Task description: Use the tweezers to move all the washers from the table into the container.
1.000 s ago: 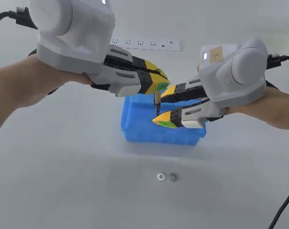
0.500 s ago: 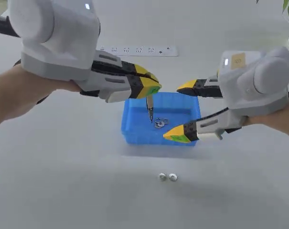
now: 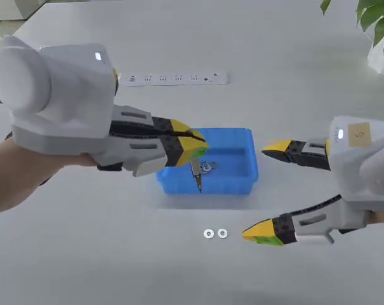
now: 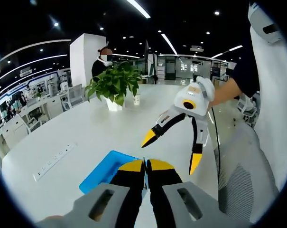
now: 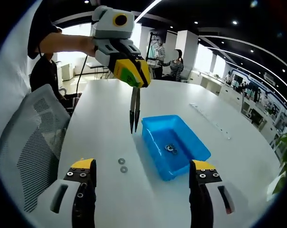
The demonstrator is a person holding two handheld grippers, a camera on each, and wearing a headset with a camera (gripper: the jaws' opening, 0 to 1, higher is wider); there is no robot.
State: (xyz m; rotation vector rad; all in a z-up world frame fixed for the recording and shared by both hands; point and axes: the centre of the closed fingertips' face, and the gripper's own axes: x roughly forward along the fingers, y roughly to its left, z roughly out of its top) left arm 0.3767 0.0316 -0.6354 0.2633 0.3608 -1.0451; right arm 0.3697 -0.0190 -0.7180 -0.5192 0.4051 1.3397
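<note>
My left gripper (image 3: 195, 143) is shut on metal tweezers (image 3: 196, 175), which hang point-down over the front wall of the blue container (image 3: 233, 186). A few washers (image 3: 206, 166) lie inside the container. Two washers (image 3: 215, 234) lie side by side on the white table in front of it. My right gripper (image 3: 263, 190) stands wide open to the right of the container, holding nothing. In the right gripper view the tweezers (image 5: 134, 111) point down just left of the container (image 5: 183, 130), above the two loose washers (image 5: 122, 165). In the left gripper view the jaws meet on the tweezers (image 4: 144, 165).
A white power strip (image 3: 172, 78) lies at the far side of the table. Plant leaves (image 3: 376, 25) reach in at the top right. A mesh chair (image 5: 27, 142) stands beside the table, and people are in the background.
My right gripper has opened wide and drawn back to the right, away from the tweezers. The left gripper still holds the tweezers, whose tip now sits nearer the container's front wall.
</note>
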